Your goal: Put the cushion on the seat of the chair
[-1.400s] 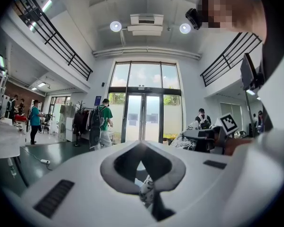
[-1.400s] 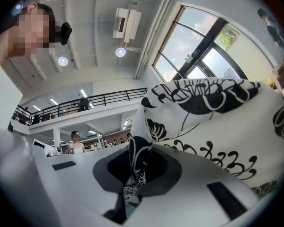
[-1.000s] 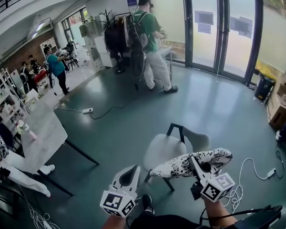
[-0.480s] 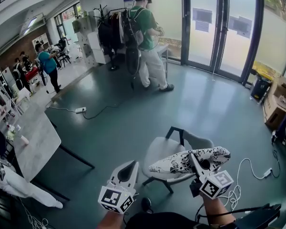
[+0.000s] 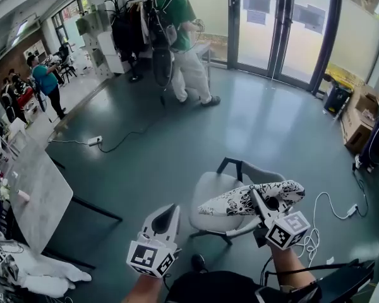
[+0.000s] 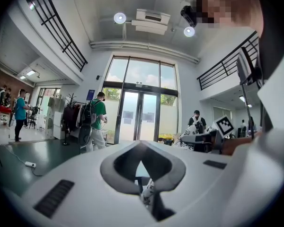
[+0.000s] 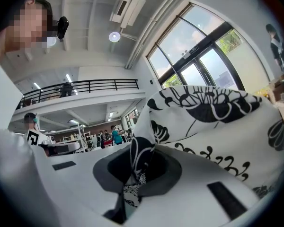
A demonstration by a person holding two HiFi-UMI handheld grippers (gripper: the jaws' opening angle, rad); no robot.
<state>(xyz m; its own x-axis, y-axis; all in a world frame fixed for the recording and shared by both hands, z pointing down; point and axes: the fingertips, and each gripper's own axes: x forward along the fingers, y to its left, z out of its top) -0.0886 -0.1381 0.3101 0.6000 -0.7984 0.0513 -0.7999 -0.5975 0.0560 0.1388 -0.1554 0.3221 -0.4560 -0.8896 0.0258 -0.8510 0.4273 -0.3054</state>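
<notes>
My right gripper (image 5: pixel 257 197) is pinched tight on one edge of the cushion (image 5: pixel 230 204). The cushion is white with black flowers. It sticks out flat from my jaws, over the right side of the chair (image 5: pixel 210 191) seat. I cannot tell if it touches the seat. The chair is pale with dark legs and stands on the green floor (image 5: pixel 145 163). My left gripper (image 5: pixel 168 212) is just left of the chair, near its front. Its jaws are together and it points level.
</notes>
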